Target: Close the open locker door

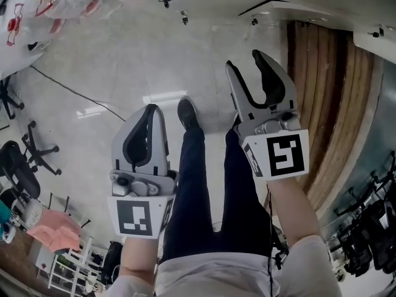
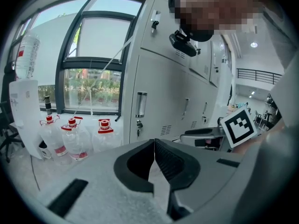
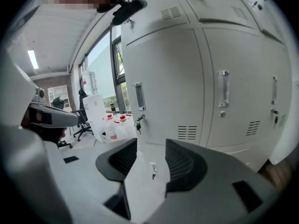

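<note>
A bank of pale grey lockers (image 3: 187, 78) with upright handles and vent slots fills the right gripper view. The same lockers (image 2: 168, 87) run along the wall in the left gripper view. No door plainly stands ajar in these views. In the head view both grippers hang over the floor, beside the person's legs (image 1: 198, 184). My left gripper (image 1: 154, 111) is shut, its pads meeting with nothing between them (image 2: 154, 143). My right gripper (image 1: 243, 59) is held higher and is open, its jaws empty (image 3: 152, 146) and aimed at the lower locker fronts. Its marker cube (image 2: 238, 127) shows in the left gripper view.
Several red-capped water bottles (image 2: 70, 136) stand on the floor under a window (image 2: 93, 69), next to a white water dispenser (image 2: 23, 106). Office chairs (image 1: 31, 153) and a pink item (image 1: 52, 234) sit at the left. A brown wooden panel (image 1: 322, 98) runs along the right.
</note>
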A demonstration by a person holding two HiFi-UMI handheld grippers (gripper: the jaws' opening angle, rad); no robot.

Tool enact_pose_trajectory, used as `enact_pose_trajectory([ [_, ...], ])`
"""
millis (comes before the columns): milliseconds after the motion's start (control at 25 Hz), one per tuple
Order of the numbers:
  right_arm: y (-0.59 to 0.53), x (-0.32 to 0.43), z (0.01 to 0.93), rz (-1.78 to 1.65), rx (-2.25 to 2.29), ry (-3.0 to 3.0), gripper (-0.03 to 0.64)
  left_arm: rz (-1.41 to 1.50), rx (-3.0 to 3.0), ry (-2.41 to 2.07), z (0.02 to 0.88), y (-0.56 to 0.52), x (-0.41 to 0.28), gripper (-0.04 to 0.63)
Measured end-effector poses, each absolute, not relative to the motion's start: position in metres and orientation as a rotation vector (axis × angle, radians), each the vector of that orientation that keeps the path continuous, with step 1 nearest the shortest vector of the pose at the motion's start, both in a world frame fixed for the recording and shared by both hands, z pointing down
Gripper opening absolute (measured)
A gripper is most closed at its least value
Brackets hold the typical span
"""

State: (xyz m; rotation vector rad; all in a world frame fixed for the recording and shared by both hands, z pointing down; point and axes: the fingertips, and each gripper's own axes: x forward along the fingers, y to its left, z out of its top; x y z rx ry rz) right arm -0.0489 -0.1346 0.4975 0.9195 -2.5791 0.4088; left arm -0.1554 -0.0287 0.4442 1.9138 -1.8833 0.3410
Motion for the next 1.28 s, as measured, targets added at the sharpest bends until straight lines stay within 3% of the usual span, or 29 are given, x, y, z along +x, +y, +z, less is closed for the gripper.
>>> enact_pose_trajectory([
  [160,-0.118,-0.019,0.468,0.388,1.040,-2.619,0.129,0.375,1.959,-1.856,0.443,-0.033,-0.139,0.011],
  [280,-0.109,-0.001,0.446,0.333,1.153,-2.648,0.028,0.389,1.993,-1.848,0.442,-0.037,-0.128,0.011],
  [320,-0.107,0.004,0.440,0.305,1.187,-2.655,0.022,0.386,2.002,-1.847,0.441,-0.038,-0.124,0.011],
  [1280,-0.098,0.053,0.445,0.198,1.320,-2.590,0.011,0.363,2.031,-1.961,0.437,-0.035,-0.105,0.011],
])
